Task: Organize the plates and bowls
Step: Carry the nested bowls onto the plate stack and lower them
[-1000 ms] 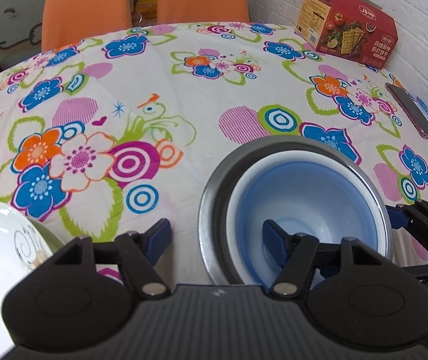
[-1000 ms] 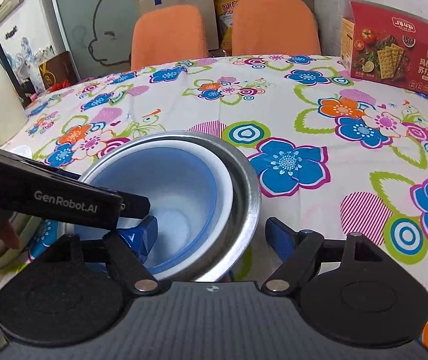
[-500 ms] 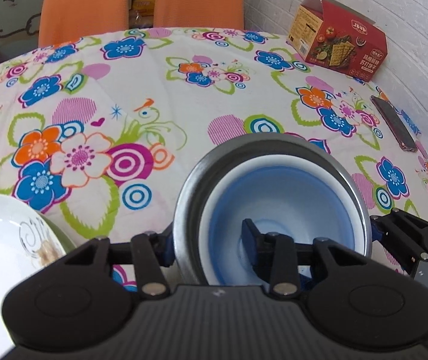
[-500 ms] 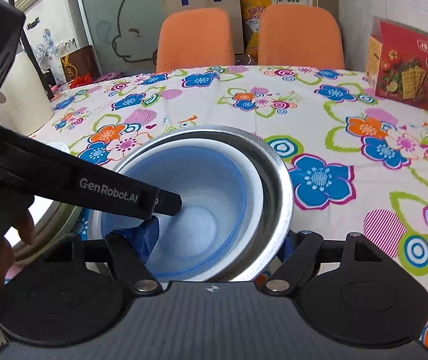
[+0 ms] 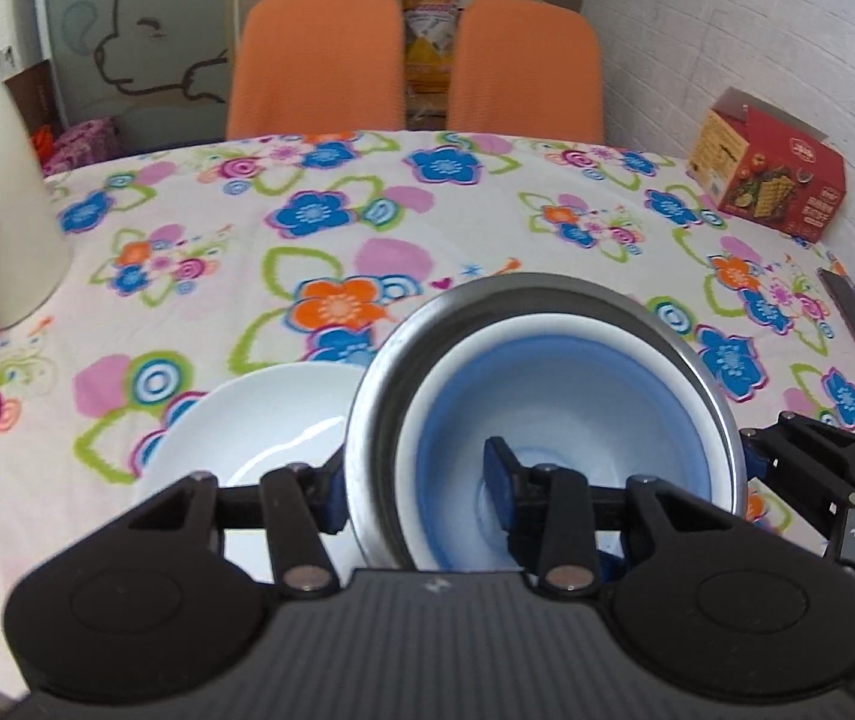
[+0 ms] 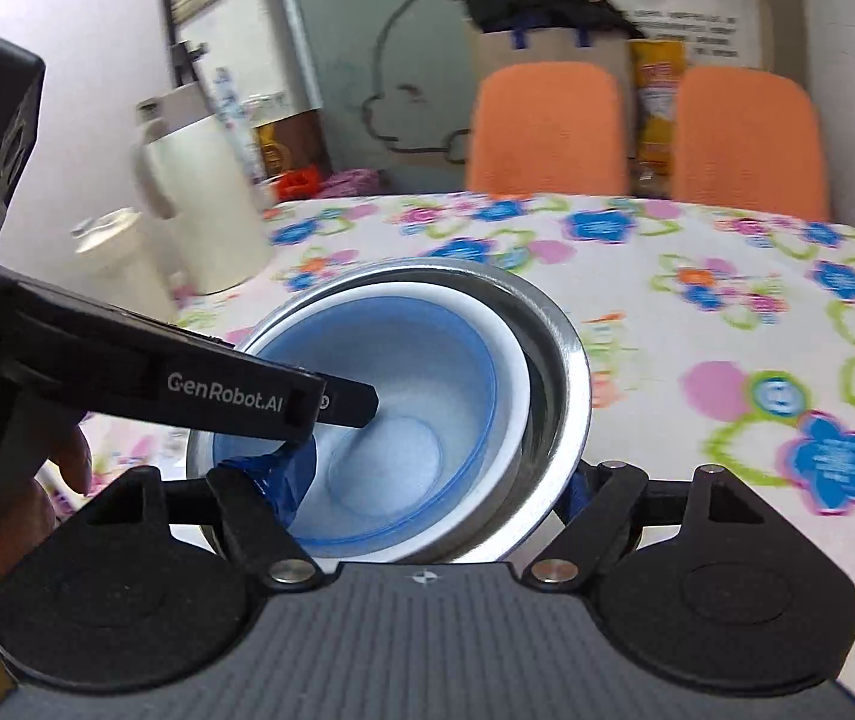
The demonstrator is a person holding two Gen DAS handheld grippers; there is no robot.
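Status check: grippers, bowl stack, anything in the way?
Left gripper and right gripper each clamped across opposite rims of the steel bowl, blue bowl nested inside. White plate close on the left. Nothing blocking.

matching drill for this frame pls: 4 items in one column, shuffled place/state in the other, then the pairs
Items
1. steel bowl
2. blue bowl
3. white plate
4. cracker box

Places/states
A. nested inside the metal one
B. far right of the table, by the brick wall
C. rim pinched by both the left gripper and the right gripper, from opposite sides
D. flat on the tablecloth, just left of the bowl stack

Pairs: 1-C, 2-A, 3-D, 4-B
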